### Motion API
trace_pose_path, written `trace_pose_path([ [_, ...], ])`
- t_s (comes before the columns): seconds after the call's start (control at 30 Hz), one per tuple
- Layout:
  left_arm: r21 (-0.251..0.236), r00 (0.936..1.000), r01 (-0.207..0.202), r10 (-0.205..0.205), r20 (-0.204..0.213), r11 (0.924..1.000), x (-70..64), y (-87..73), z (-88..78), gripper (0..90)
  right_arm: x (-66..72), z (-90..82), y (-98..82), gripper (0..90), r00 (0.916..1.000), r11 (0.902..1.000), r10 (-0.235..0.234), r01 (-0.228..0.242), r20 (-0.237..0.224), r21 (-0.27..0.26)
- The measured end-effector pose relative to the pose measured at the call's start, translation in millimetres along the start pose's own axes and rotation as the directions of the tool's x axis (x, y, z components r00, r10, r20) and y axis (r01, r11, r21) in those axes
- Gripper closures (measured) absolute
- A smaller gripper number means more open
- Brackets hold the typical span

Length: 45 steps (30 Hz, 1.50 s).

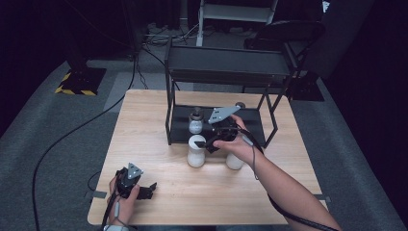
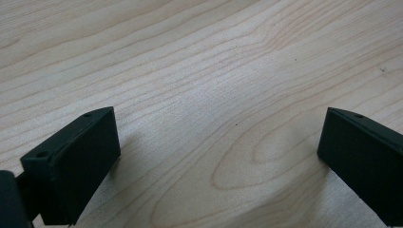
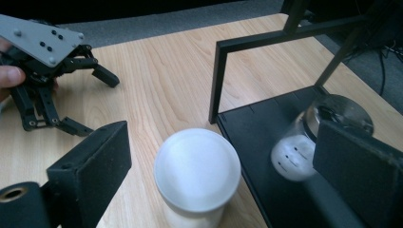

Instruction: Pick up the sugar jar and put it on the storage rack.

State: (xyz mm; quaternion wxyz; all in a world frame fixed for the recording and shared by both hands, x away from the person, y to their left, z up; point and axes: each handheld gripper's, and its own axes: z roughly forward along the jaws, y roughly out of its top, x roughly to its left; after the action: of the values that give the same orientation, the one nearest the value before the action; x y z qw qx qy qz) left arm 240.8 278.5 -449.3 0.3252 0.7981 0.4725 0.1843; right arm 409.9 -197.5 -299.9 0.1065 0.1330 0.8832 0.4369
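The white jar [image 3: 196,178] stood straight up on the wooden bench [image 1: 144,125], lid on top, between the right gripper's [image 3: 214,166] wide fingers. Dark room.

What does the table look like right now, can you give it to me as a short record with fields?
surface: wooden table
rack: black two-shelf frame at the table's far side
jar in front of rack: white-lidded jar, upright on the wood
jar on lower shelf: metal-lidded jar, white contents
third jar: white jar beside the right hand
right gripper: jaws open either side of the white-lidded jar, not touching
left gripper: jaws open, low over bare wood
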Motion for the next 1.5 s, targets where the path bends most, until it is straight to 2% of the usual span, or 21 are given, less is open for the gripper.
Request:
trace_pose_path([
  [0.43, 0.001, 1.0, -0.001, 0.001, 0.0, 1.0, 0.2, 0.2, -0.1, 0.3, 3.0, 16.9, 0.4, 5.5, 0.9999, 0.9998, 0.002, -0.002, -0.014, 0.02],
  [0.97, 0.001, 1.0, -0.001, 0.001, 0.0, 1.0, 0.2, 0.1, -0.1, 0.3, 6.1, 38.3, 2.8, 7.0, 0.9994, 0.9966, 0.005, -0.002, -0.034, 0.083],
  [1.23, 0.001, 1.0, -0.001, 0.001, 0.0, 1.0, 0.2, 0.1, 0.0, 0.3, 3.8, 46.1, 2.2, 12.0, 0.9989, 0.9934, 0.019, -0.014, -0.044, 0.114],
  [1.5, 0.0, 1.0, -0.002, 0.002, 0.001, 1.0, 0.4, 0.1, -0.1, 0.3, 1.4, 53.3, 4.6, 18.2, 0.9988, 0.985, 0.024, -0.016, -0.044, 0.172],
])
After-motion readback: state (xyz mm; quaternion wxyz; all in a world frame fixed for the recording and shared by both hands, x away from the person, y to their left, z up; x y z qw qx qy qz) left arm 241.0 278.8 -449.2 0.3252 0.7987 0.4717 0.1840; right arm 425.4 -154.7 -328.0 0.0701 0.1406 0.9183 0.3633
